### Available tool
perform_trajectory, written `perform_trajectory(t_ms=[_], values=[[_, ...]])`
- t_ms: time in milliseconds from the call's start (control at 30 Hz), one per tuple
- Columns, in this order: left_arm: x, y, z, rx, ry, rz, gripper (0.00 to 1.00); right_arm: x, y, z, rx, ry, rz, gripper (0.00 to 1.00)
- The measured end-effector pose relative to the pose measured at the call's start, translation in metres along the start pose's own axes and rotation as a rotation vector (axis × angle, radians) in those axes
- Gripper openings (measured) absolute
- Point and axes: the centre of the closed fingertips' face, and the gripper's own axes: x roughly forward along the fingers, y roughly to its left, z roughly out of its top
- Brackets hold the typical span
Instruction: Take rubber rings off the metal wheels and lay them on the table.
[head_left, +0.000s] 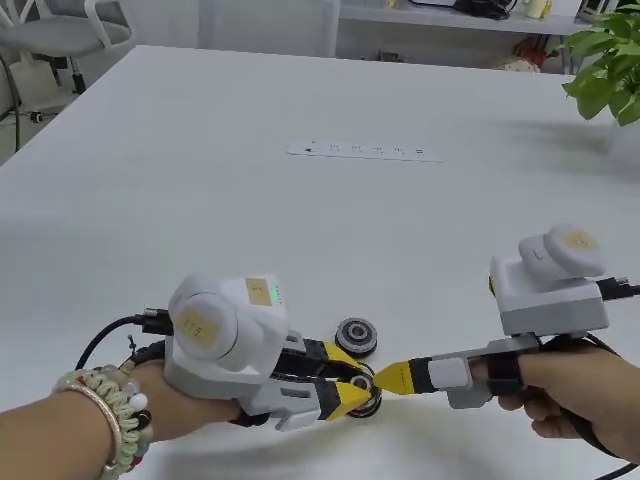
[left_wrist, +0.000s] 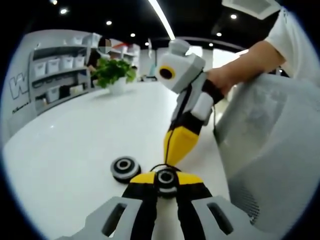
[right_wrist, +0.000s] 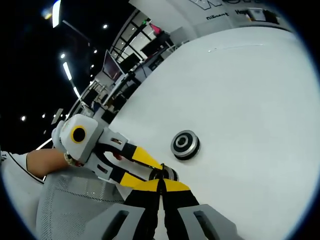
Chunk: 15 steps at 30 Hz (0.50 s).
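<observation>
Holding item: left claw (head_left: 350, 393), near left on the worktop (head_left: 200, 200), jaws clamped on a wheel (head_left: 362, 390) that sits low at the near centre.

Spare item: second wheel (head_left: 356, 336), ring on, lying flat just beyond the held one, apart from both claws.

Working item: right claw (head_left: 386, 379), reaching in from the right, jaws pressed together at the held wheel's rim, seemingly nipping its ring (left_wrist: 166, 170).

Handling advice: keep the left clamp firm on the metal, not the rubber. Draw the right claw away and over the rim, stretching the ring gradually so it does not snap back.

View notes: the left gripper view shows a thin dark strand running up beside the right claw's yellow tip, which the head view hides. The head view adds a power strip (head_left: 365, 152) far centre and a plant (head_left: 605, 70) far right.
</observation>
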Motion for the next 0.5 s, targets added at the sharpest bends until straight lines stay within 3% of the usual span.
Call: perform_trajectory(t_ms=[233, 500], values=[[0.0014, -0.0002, 0.0011, 0.013, 0.005, 0.006, 0.14, 0.0007, -0.0033, -0.0023, -0.02, 0.008, -0.028, 0.0], [0.0019, 0.0003, 0.001, 0.014, 0.038, 0.01, 0.14, 0.0011, -0.0078, -0.0001, -0.045, 0.013, -0.038, 0.0]])
